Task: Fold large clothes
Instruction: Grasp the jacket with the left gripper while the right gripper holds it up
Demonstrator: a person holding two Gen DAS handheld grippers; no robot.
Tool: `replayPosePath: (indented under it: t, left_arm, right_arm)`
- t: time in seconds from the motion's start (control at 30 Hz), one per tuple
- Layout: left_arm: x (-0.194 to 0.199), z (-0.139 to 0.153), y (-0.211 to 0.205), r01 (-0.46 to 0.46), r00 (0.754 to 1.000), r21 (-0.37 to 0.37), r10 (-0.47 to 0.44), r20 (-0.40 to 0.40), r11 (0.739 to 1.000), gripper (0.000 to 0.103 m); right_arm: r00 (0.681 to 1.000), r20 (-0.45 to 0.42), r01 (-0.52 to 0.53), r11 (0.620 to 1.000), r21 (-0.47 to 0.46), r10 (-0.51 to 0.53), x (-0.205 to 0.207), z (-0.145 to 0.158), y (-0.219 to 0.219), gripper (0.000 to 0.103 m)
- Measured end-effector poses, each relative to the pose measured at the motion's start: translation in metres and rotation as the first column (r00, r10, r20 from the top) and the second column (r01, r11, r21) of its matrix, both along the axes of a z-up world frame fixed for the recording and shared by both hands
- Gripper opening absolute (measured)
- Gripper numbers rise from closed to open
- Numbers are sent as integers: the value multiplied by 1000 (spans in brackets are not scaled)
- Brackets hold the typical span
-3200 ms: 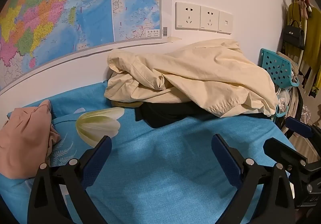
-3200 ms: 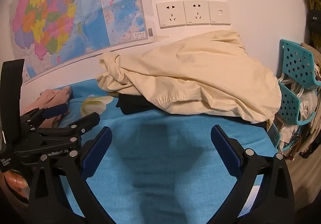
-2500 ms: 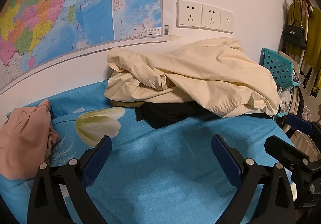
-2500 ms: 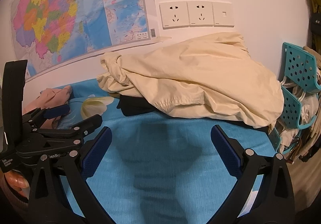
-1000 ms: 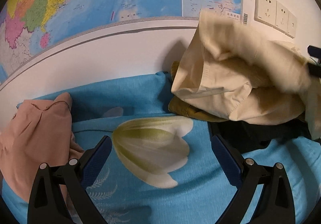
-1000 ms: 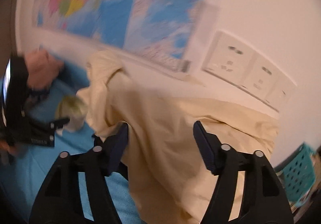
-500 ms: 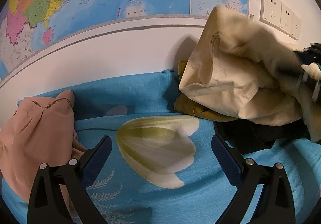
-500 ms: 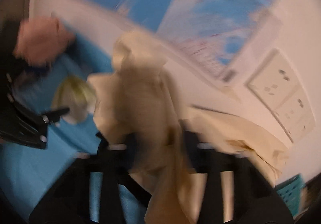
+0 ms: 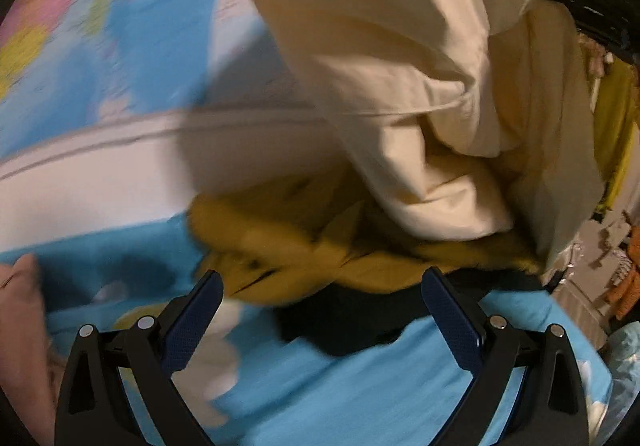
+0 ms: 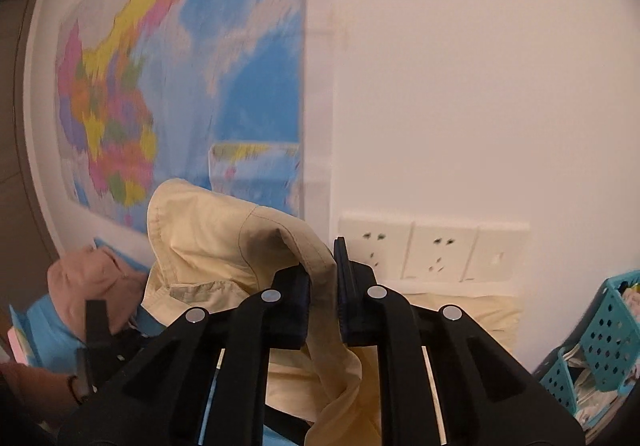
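Observation:
A large cream garment (image 9: pixel 420 86) hangs lifted above the blue bed sheet (image 9: pixel 360 398). My right gripper (image 10: pixel 324 270) has its jaws closing on a fold of that cream garment (image 10: pixel 208 246), and the pads pinch the fabric. Its black body shows at the top right of the left wrist view (image 9: pixel 592 14). Under the lifted cloth lie a mustard garment (image 9: pixel 280 238) and a black garment (image 9: pixel 352 322). My left gripper (image 9: pixel 320 298) is open just in front of them, with nothing between its fingers.
A pink garment (image 10: pixel 88 286) lies on the bed's left end. A wall map (image 10: pixel 180 66) and sockets (image 10: pixel 432 250) are behind the bed. A teal basket (image 10: pixel 612 322) stands to the right, and clothes hang there (image 9: pixel 616 118).
The right gripper went from open to pinching the cream garment and rose, lifting it off the pile. The left gripper swung right toward the pile, where the mustard garment now lies bare.

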State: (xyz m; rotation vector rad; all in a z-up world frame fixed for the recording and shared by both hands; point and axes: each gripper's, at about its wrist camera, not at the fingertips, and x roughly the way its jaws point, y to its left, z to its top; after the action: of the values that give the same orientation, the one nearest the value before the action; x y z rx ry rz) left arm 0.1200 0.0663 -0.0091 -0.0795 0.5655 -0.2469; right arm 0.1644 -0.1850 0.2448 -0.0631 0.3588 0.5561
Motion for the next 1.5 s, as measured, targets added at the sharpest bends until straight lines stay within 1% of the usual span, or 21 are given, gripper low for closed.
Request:
replayPosePath:
  t: [0.17,0.23,0.3,0.33,0.4,0.43,0.53,0.63,0.77,0.83,0.87,0.93,0.97,1.03,1.13,1.2,1.27,1.37,1.4,1.43,1.5]
  left_arm:
    - [20,17,-19,123,991,-133,-114,73,984,96]
    - [36,13,-28,120,992,-121,-113,64,985,70]
    - [50,10,-39,135,991,-95,-133,27,986,6]
    - [55,11,-42,143,990,-96,-143,14,985,5]
    - [53,28,-50,144,988,-60,-140,67,988,4]
    - [49,39,-56,141,986,-26,-137,99,990,4]
    - [43,87,-75,178,965,8,-176,193,984,3]
    - [26,140,-98,209,932,43,-212,294,977,2]
    - [-7,205,-102,210,879,34,-203,432,977,2]
    - [-24,232,-97,200,855,22,-185,485,980,2]
    - [-38,248,-89,185,839,21,-169,517,982,2]
    - [-62,271,-72,141,820,21,-129,557,990,2]
    - [-72,279,-73,132,816,16,-117,566,991,2]
    - [-103,294,-47,117,804,4,-97,587,993,2]
    - [-149,301,-27,96,788,21,-89,609,995,2]
    - [-198,304,-17,33,775,46,-54,629,998,2]
    - [-234,305,2,-4,763,52,-31,645,999,2]
    - [-283,301,25,-95,759,66,29,651,993,2]
    - [-297,301,33,-123,759,69,50,649,990,2]
    - [-306,302,47,-144,761,77,61,646,987,2]
    - [-317,297,55,-201,762,127,74,644,971,2]
  right_arm:
    - [1000,5,7,1000,27,-7,-7,6,-19,11]
    - [1000,16,18,999,34,-18,-11,10,-26,11]
    - [1000,18,23,999,42,-24,-12,13,-30,11]
    - [999,25,35,998,44,-36,-16,17,-36,11]
    - [997,41,66,996,58,-68,-24,28,-51,10]
    - [996,52,76,995,62,-79,-29,34,-58,10]
    - [982,127,129,987,100,-142,-55,73,-89,9]
    - [952,225,191,976,103,-210,-87,117,-108,9]
    - [915,326,198,968,157,-240,-132,169,-127,9]
    - [900,366,173,965,200,-237,-161,195,-137,9]
    - [896,379,159,964,213,-231,-171,202,-141,9]
    - [889,407,114,962,249,-211,-198,218,-150,9]
    - [891,409,95,961,261,-199,-206,222,-153,9]
    - [897,410,46,957,287,-166,-222,226,-159,9]
    - [917,392,-60,947,316,-73,-247,218,-161,9]
    - [924,382,-120,940,321,-12,-255,211,-154,9]
    - [929,361,-208,918,339,78,-263,202,-145,9]
    - [911,363,-328,878,349,196,-274,187,-125,9]
    - [897,370,-373,861,346,240,-275,181,-116,9]
    - [883,374,-417,840,348,284,-271,174,-108,9]
    - [879,334,-457,801,388,340,-250,158,-93,9]
